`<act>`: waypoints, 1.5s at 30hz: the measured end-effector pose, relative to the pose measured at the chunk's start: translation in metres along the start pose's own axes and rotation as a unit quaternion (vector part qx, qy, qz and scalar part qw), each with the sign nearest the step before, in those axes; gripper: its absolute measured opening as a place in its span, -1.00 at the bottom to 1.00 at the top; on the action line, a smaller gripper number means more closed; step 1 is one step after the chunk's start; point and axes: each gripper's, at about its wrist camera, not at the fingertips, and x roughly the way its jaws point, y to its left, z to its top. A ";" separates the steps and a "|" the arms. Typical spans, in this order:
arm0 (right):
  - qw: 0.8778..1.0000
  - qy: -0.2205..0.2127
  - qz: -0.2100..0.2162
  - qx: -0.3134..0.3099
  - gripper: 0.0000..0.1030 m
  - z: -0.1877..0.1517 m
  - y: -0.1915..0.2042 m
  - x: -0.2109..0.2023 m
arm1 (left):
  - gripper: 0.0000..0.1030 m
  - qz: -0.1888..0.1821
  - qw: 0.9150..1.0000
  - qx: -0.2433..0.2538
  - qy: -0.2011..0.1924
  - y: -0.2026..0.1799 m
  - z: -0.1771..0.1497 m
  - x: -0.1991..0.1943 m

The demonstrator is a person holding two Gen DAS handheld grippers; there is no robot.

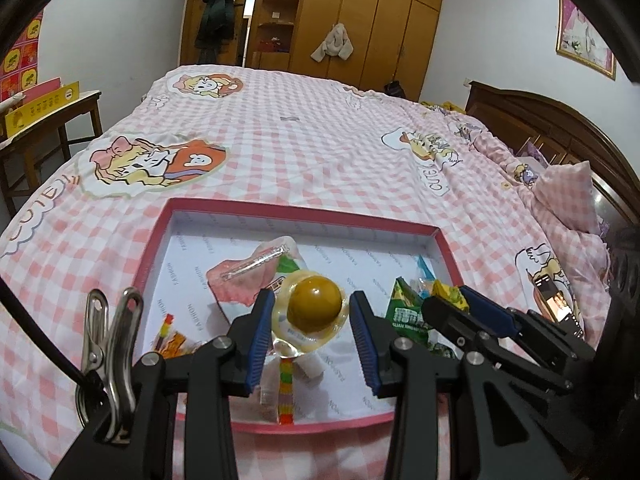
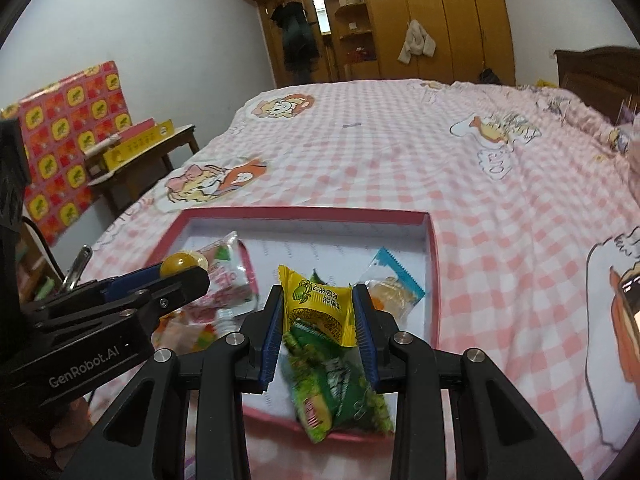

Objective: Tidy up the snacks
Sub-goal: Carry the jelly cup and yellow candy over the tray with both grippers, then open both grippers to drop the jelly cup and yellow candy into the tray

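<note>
Snacks sit in and over a shallow red-rimmed cardboard tray w/ white lining (image 1: 440, 240), which rests on the bed right in front of us. Nearest to us, our left gripper (image 1: 312, 320) is clamped on a clear plastic jelly cup w/ a yellow-brown dome (image 1: 315, 308), its blue pads pressing the cup's rim from both sides, above the tray's near half. Our right gripper (image 2: 318, 316) is closed on a yellow crinkly snack packet w/ a lime print (image 2: 316, 308), held upright over the tray's near right part. Directly below it lies a green foil snack bag (image 2: 340, 396), overlapping the tray's near edge. A rainbow-striped gummy strip (image 1: 286, 392) lies by the near rim under the cup. Further in, a pink-and-clear wrapped snack (image 1: 256, 276) lies left of centre, and a clear packet w/ a blue serrated end (image 2: 394, 284) lies toward the right wall. Beyond the tray spreads a pink-and-white checked quilt w/ cartoon prints (image 1: 300, 140). Farthest back, a wooden wardrobe (image 1: 380, 12) fills the wall.
</note>
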 end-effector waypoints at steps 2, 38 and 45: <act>1.000 0.006 0.000 0.000 -0.33 -0.001 -0.001 0.006 | -0.22 0.002 1.000 0.003 0.001 -0.001 -0.001 0.005; 0.999 -0.004 0.021 0.031 -0.06 -0.008 -0.011 0.011 | 0.02 0.012 1.000 -0.017 0.016 0.008 -0.007 0.016; 0.999 -0.012 0.022 0.028 0.05 -0.008 -0.008 0.003 | 0.03 0.015 1.000 -0.016 0.015 0.009 -0.008 0.009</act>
